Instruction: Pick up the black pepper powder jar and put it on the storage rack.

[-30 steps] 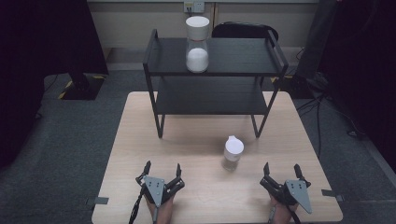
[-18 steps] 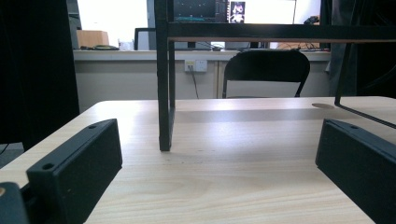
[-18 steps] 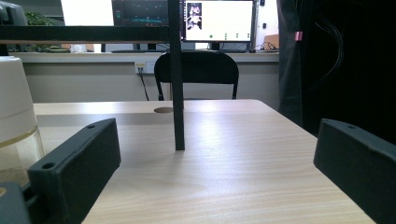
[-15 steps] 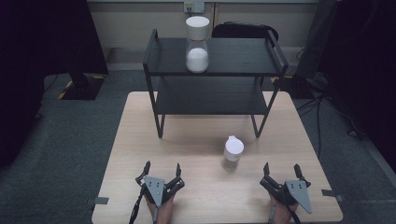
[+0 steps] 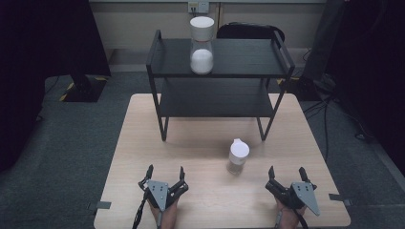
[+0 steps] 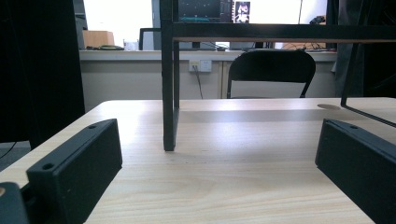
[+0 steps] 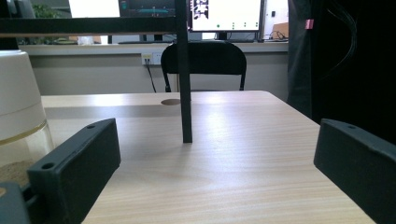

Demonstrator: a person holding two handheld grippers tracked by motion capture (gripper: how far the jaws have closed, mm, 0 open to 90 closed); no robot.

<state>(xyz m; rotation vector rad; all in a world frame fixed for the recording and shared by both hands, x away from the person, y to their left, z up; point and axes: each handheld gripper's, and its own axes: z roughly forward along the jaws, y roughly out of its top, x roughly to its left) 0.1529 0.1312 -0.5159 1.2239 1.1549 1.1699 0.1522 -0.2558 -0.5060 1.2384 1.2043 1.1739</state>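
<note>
Nothing's moved: left gripper [image 5: 165,172] and right gripper [image 5: 286,175] still rest with jaws spread, empty; white-capped glass jar [image 5: 237,156] at eleven o'clock of the right one on woodgrain table [image 5: 200,143].

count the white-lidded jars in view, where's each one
2: a tall jar on the top shelf of the black rack, and a small jar on the table nearer the right gripper. None seems hidden.
</note>
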